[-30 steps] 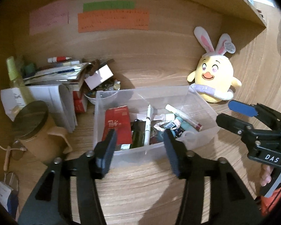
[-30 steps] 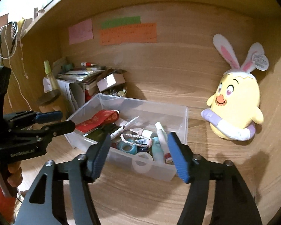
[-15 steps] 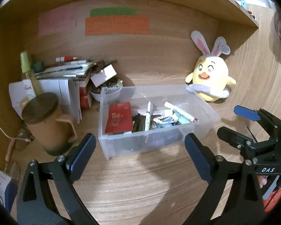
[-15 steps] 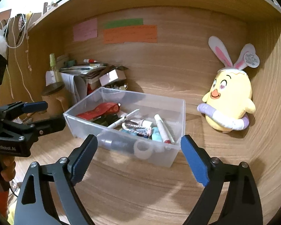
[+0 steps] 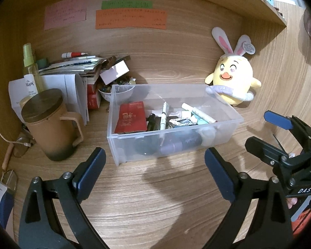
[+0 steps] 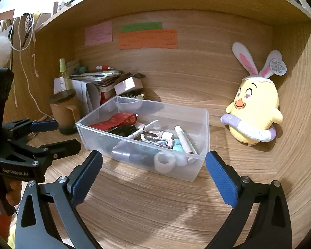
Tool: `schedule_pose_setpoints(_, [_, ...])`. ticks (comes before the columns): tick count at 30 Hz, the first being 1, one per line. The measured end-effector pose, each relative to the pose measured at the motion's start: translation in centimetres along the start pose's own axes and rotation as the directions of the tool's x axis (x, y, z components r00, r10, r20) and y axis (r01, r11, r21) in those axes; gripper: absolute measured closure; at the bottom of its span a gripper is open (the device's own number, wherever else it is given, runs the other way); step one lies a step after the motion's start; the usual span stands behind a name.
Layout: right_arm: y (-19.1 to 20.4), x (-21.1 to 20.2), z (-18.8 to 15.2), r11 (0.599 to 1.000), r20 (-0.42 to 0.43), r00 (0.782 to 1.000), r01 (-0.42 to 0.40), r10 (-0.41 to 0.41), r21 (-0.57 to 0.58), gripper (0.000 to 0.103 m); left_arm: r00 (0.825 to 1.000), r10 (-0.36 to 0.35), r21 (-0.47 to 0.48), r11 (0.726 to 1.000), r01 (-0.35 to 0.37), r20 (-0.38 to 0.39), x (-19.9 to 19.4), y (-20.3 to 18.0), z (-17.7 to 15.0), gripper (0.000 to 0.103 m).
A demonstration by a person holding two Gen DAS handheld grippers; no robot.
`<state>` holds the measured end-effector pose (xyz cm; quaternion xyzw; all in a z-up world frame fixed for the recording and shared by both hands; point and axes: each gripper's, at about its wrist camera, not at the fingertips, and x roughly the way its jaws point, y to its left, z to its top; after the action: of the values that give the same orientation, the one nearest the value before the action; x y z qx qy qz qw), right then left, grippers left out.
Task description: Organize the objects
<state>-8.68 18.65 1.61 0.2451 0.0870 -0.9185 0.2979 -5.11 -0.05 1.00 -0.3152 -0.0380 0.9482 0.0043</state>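
We read "DAS" in white on the black body of the right gripper point(image 5: 268, 132) where it shows at the right edge of the left wrist view, and "GenRobot.AI" on the side of the left gripper point(image 6: 56, 133) at the left edge of the right wrist view. On the far wall we see three paper notes, a pink note point(image 5: 65, 12), a green strip point(image 5: 126, 4) and an orange note point(image 5: 131, 19); their writing is too small for us to read. The red packet point(image 5: 131, 117) in the bin carries pale characters we cannot make out, and the plush chick point(image 5: 233, 83) has a tag on one ear, also unreadable.

Both grippers point forward and somewhat down at the wooden desk point(image 5: 155, 197), side by side, the left one to the left. The left one's jaws are spread wide after just opening, with bare desk between them. The right one's jaws have just opened wide too, nothing between them. We catch fingers wrapped on each handle at the frame edges.

The clear plastic bin point(image 5: 176, 145) sits just beyond both sets of fingertips, touched by neither. It holds pens, tubes and the packet. A brown lidded mug point(image 5: 51, 128) stands to its left, the chick to its far right.
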Motion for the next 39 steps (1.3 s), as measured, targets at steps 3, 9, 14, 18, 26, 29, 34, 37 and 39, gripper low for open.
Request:
schedule_pose_setpoints(3, [0.00, 0.03, 0.00, 1.000, -0.001, 1.000, -0.002, 0.002, 0.003, 0.004, 1.000, 0.000, -0.004, 1.000, 0.000, -0.001, -0.04, -0.03, -0.01, 0.006])
schedule_pose_setpoints(9, [-0.01, 0.09, -0.05, 1.000, -0.006, 1.000, -0.006, 0.006, 0.013, 0.004, 1.000, -0.003, -0.006, 1.000, 0.003, 0.000, -0.03, 0.03, 0.02, 0.006])
schedule_pose_setpoints(14, [-0.14, 0.12, -0.05, 1.000, -0.006, 1.000, -0.006, 0.006, 0.016, 0.003, 1.000, -0.004, -0.005, 1.000, 0.004, -0.001, -0.08, 0.04, -0.02, 0.006])
schedule_pose_setpoints(18, [-0.20, 0.13, -0.14, 1.000, -0.008, 1.000, -0.007, 0.007, 0.022, 0.003, 1.000, -0.006, -0.005, 1.000, 0.006, -0.002, -0.11, 0.00, -0.03, 0.006])
schedule_pose_setpoints(26, [-0.33, 0.15, -0.19, 0.999, -0.011, 1.000, -0.008, 0.008, 0.033, 0.003, 1.000, -0.002, -0.009, 1.000, 0.002, 0.002, -0.64, -0.64, -0.14, 0.005])
schedule_pose_setpoints(29, [-0.37, 0.18, -0.24, 0.999, -0.013, 1.000, -0.008, 0.009, 0.035, 0.003, 1.000, -0.002, -0.010, 1.000, 0.002, 0.001, -0.63, -0.68, -0.09, 0.005])
schedule_pose_setpoints(34, [-0.52, 0.24, -0.31, 0.999, -0.013, 1.000, -0.011, 0.011, 0.040, 0.003, 1.000, -0.004, -0.007, 1.000, 0.004, 0.001, -0.67, -0.74, -0.03, 0.005])
schedule_pose_setpoints(37, [-0.63, 0.31, -0.27, 0.999, -0.014, 1.000, -0.009, 0.010, 0.048, 0.003, 1.000, -0.007, -0.010, 1.000, 0.007, 0.002, -0.74, -0.83, -0.01, 0.005])
schedule_pose_setpoints(39, [-0.69, 0.32, -0.26, 0.999, -0.013, 1.000, -0.009, 0.010, 0.052, 0.003, 1.000, -0.007, -0.010, 1.000, 0.007, 0.004, -0.77, -0.88, 0.03, 0.004])
